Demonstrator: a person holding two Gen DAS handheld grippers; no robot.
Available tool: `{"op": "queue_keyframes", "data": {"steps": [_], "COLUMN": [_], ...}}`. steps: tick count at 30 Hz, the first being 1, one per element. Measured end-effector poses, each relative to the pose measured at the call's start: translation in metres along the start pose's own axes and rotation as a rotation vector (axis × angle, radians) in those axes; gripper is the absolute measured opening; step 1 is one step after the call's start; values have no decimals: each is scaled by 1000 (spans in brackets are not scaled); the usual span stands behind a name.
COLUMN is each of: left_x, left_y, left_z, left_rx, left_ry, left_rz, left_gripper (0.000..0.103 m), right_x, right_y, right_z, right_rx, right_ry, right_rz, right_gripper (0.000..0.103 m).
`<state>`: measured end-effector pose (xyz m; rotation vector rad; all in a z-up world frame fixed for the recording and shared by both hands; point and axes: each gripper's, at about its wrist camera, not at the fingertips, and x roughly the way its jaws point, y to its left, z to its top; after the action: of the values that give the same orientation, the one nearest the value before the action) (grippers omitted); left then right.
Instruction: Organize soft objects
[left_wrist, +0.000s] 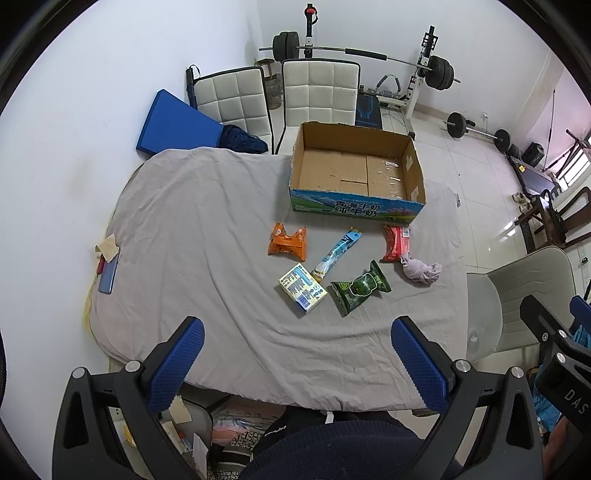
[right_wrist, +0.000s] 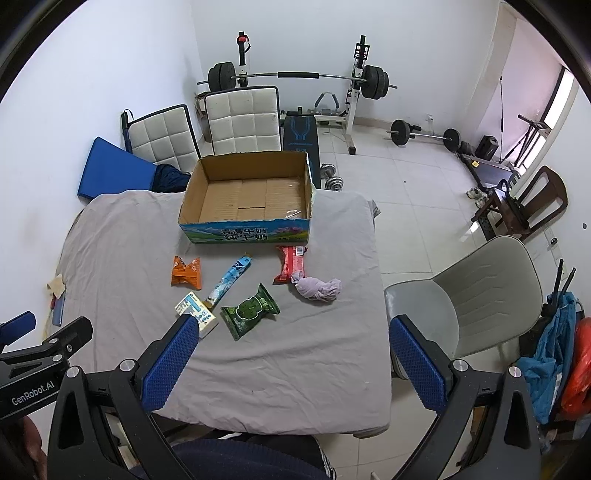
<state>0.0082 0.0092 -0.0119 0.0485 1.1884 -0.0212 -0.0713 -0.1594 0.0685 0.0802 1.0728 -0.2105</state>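
An open, empty cardboard box stands at the far side of a table under a grey cloth. In front of it lie an orange packet, a long blue packet, a red packet, a crumpled lilac cloth, a green packet and a pale yellow pack. My left gripper and right gripper are open and empty, near the table's front edge.
Two white padded chairs and a blue pad stand behind the table. A grey chair is at its right. A phone lies at the left edge. Weight equipment fills the back of the room.
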Motion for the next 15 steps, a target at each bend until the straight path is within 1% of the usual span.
{"op": "queue_keyframes", "data": {"steps": [15], "left_x": [1], "left_y": [0], "left_z": [3], "left_rx": [0], "left_ry": [0], "left_rz": [-2], "left_gripper": [103], "right_x": [2], "right_y": [3], "right_z": [0], "right_rx": [-5], "right_ry": [-3], "right_rz": [-2], "right_gripper": [103]}}
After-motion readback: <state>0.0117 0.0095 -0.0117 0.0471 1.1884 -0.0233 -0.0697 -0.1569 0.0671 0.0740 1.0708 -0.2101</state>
